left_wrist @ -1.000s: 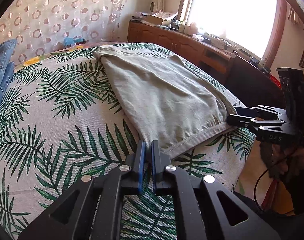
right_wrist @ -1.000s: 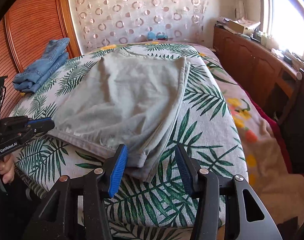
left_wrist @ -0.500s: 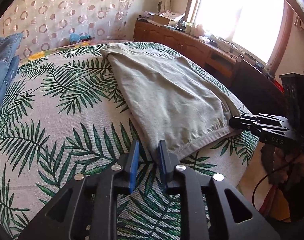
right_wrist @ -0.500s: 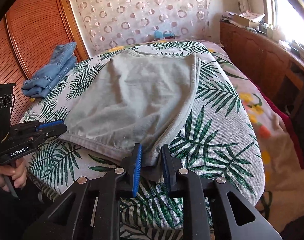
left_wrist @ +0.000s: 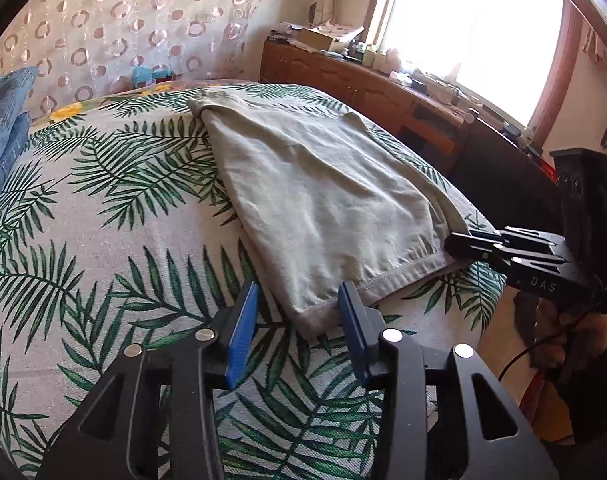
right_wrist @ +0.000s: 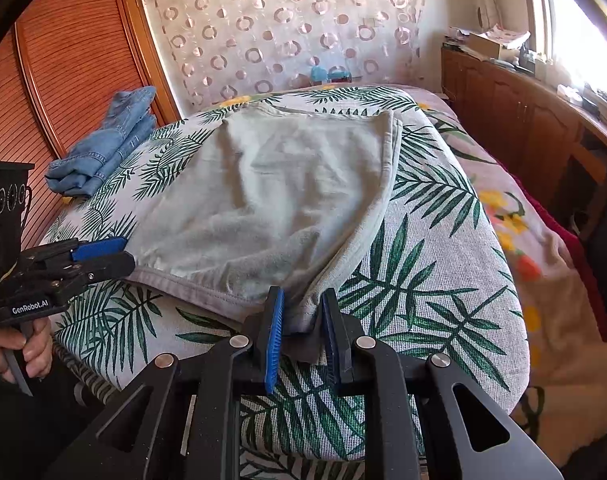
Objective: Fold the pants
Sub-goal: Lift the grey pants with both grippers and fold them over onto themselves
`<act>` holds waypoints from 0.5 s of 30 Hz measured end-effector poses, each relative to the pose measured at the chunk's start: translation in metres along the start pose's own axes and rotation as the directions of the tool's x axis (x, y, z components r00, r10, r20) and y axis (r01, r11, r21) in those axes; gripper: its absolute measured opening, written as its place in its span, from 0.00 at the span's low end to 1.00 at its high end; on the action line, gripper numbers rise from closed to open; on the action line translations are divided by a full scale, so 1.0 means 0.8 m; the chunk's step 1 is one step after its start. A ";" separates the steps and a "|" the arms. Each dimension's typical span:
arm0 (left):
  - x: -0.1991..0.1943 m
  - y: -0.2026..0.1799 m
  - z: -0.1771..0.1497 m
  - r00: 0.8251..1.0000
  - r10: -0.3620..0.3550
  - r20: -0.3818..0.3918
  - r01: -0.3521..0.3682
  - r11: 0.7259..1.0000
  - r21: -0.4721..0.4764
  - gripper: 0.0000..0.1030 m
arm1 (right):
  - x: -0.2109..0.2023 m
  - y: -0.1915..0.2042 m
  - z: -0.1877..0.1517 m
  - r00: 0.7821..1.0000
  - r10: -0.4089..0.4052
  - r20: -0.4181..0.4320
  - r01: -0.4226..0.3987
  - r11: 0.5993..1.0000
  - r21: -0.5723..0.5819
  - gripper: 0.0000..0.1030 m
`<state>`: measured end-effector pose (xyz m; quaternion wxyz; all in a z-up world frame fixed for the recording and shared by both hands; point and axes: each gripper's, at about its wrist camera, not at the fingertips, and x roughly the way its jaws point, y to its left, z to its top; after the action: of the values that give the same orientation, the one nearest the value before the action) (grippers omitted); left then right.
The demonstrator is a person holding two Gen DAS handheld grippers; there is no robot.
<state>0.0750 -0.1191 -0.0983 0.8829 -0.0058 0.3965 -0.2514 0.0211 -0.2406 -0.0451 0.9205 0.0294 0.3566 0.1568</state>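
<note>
Grey-green pants [left_wrist: 323, 200] lie folded flat on the leaf-print bedspread [left_wrist: 103, 240], waistband towards me. My left gripper [left_wrist: 297, 292] straddles the near left corner of the waistband. Its jaws are opening, and the blue pads stand clear of the cloth on both sides. My right gripper [right_wrist: 303, 300] is shut on the near right corner of the pants [right_wrist: 283, 184], with cloth bunched between its pads. Each gripper also shows in the other's view: the right gripper [left_wrist: 463, 242] at the pants' edge, the left gripper [right_wrist: 103, 256] by the waistband.
Folded blue jeans [right_wrist: 111, 140] lie at the far left of the bed by a wooden wardrobe [right_wrist: 63, 60]. A wooden sideboard [right_wrist: 523, 120] under the window runs along the right. The bed's edge drops off just below both grippers.
The left gripper's jaws went from shut to apart around the waistband corner. The right gripper's jaws closed from wide onto the other corner. Neither hand shifted much.
</note>
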 end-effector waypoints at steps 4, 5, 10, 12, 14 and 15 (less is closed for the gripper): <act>0.002 -0.006 -0.002 1.000 -0.027 -0.005 0.027 1.000 0.005 0.23 | 0.000 0.001 0.000 1.000 0.003 0.001 -0.003 1.000 0.004 0.18; 0.002 -0.006 -0.002 1.000 -0.027 -0.005 0.027 1.000 0.006 0.23 | -0.001 0.002 -0.001 1.000 0.002 0.002 -0.002 1.000 0.000 0.18; -0.005 -0.004 0.003 0.998 -0.058 0.008 0.058 0.998 -0.004 0.11 | -0.003 0.005 0.000 1.000 0.005 0.011 -0.005 1.000 -0.015 0.08; -0.012 -0.006 0.007 0.998 -0.066 0.023 0.066 0.998 0.001 0.10 | -0.004 0.003 0.001 1.000 0.010 0.017 -0.010 1.000 -0.011 0.07; -0.022 -0.007 0.015 0.996 -0.078 0.052 0.078 0.997 0.003 0.10 | -0.008 0.001 0.004 0.999 0.029 0.033 -0.028 1.000 -0.003 0.06; -0.027 -0.007 0.019 0.995 -0.081 0.060 0.081 0.997 0.003 0.09 | -0.011 0.000 0.006 0.999 0.031 0.044 -0.031 1.000 -0.001 0.06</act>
<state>0.0710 -0.1173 -0.0720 0.8835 -0.0289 0.3691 -0.2869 0.0180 -0.2427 -0.0358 0.9256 0.0383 0.3356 0.1706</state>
